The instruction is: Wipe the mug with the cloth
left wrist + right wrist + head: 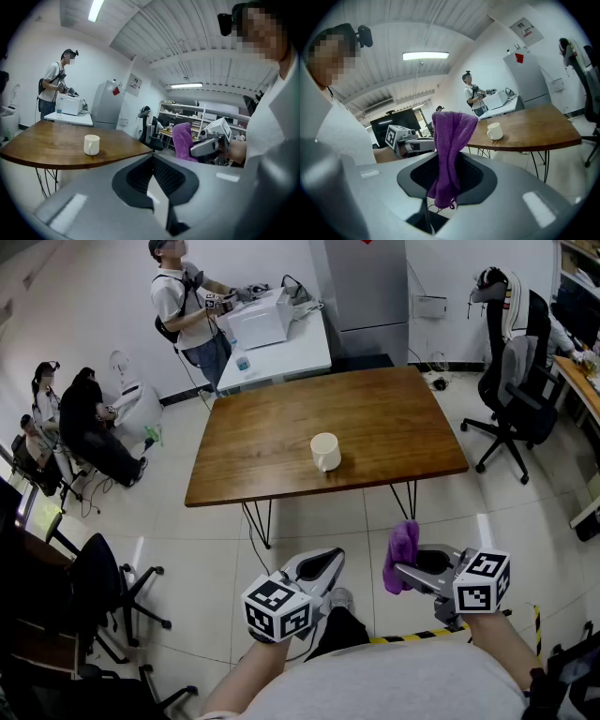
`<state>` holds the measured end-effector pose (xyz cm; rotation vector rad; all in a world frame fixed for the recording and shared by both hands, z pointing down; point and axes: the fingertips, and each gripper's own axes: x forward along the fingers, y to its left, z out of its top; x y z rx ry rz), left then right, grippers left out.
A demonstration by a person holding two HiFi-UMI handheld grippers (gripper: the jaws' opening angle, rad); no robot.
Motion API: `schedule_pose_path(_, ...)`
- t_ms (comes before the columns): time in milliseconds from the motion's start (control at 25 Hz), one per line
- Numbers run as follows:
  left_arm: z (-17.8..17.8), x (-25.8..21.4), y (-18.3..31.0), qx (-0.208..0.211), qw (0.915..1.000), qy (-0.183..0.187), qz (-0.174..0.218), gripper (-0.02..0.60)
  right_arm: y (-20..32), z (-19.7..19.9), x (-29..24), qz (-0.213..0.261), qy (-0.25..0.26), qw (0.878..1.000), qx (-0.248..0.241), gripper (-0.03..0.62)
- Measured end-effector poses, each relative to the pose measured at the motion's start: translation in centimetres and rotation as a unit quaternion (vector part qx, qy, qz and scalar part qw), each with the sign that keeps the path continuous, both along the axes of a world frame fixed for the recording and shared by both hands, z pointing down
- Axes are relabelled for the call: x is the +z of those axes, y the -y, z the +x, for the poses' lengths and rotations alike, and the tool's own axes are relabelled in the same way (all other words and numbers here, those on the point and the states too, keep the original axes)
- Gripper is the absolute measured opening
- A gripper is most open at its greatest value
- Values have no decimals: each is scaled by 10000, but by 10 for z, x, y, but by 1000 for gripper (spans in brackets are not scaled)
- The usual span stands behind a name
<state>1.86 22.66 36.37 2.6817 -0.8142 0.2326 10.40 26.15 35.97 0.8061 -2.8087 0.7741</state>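
Note:
A cream mug [325, 451] stands upright near the middle of the brown wooden table [272, 437], handle toward the table's front edge. The same mug [91, 144] shows small in the left gripper view and again, as the mug [494, 131], in the right gripper view. My right gripper [401, 570] is shut on a purple cloth [403, 553], which hangs folded from its jaws [449, 154]. My left gripper [330, 562] is shut and empty. Both grippers hover over the floor, well short of the table's near edge.
A white table [281, 348] with a white appliance stands behind the wooden one, a person beside it. Office chairs stand at the right [511, 395] and lower left [98, 587]. People sit at the far left. Yellow-black tape [422, 634] marks the floor.

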Motion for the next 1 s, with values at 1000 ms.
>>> schedule_pose_path(1000,-30,146,328,646,9852,1173,-1075,117,337,-62,82,-704,-649,9917,858,109)
